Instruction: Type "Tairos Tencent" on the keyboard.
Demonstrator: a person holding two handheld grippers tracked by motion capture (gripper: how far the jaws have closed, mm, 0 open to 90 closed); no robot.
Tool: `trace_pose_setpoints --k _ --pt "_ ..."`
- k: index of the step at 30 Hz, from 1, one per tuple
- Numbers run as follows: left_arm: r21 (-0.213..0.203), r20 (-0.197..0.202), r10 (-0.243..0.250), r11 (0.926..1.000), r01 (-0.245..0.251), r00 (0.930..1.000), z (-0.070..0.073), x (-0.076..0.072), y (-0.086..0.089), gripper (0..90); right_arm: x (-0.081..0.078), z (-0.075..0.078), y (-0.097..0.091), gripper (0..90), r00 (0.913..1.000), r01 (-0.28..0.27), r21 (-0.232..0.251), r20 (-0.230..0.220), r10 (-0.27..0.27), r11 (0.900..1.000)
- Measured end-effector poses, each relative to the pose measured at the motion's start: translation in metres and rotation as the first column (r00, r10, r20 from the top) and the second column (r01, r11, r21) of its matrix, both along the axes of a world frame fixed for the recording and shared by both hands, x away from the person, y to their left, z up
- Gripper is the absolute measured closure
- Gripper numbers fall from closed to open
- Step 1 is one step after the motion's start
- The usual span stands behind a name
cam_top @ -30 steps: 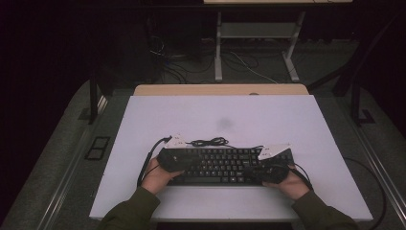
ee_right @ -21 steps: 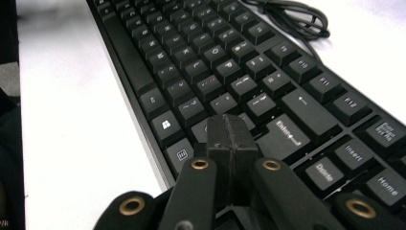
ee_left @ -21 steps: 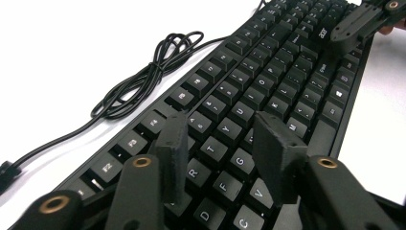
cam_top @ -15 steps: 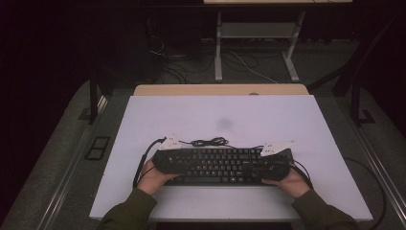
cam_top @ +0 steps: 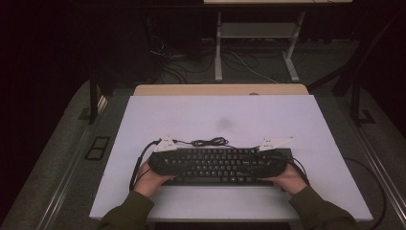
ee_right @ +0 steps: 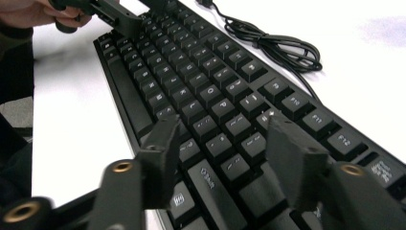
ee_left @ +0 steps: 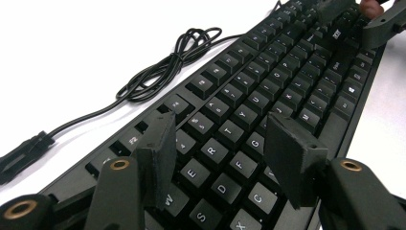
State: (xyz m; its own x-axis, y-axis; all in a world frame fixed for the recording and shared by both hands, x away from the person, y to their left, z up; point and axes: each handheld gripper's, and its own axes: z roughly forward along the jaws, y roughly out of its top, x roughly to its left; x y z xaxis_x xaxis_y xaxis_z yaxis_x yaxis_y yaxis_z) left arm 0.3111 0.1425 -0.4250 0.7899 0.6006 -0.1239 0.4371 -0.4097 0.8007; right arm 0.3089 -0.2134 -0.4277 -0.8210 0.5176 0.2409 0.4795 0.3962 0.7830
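Black keyboard [cam_top: 218, 165]: flat on my bench [cam_top: 220, 120].
Left tongs [ee_left: 220, 143]: just spreading, pinching nothing.
Right tongs [ee_right: 222, 143]: likewise.
Risk: pads may snag keycaps, dragging it.

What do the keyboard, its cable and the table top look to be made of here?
Keyboard: apparently matte black plastic, moulded keycaps with white printed legends and a dull sheen.
Cable: thin black cord, likely rubber or vinyl sheathed; it lies in loose, soft loops with a slight gloss.
Table top: smooth white sheet, matte, with a faint grey smudge; laminate or painted board, I cannot tell which.
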Motion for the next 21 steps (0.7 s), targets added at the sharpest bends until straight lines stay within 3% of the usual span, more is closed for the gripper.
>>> trace_pose_setpoints --k 4,11,21 --pt "-0.005 0.0 0.02 0.9998 -0.02 0.9998 -0.001 -0.001 0.004 45.3 0.003 0.0 0.003 34.9 0.9999 0.005 0.01 0.01 -0.005 0.9999" --pt "-0.003 0.002 0.047 0.9989 -0.047 0.9989 -0.001 -0.003 0.01 51.7 0.008 0.0 0.01 30.1 0.9999 -0.003 0.027 0.011 0.003 0.9996" --pt "0.019 0.0 0.063 0.9978 -0.063 0.998 -0.003 -0.003 0.016 74.0 0.012 0.0 0.021 28.6 0.9996 -0.022 0.031 0.017 0.022 0.9993"
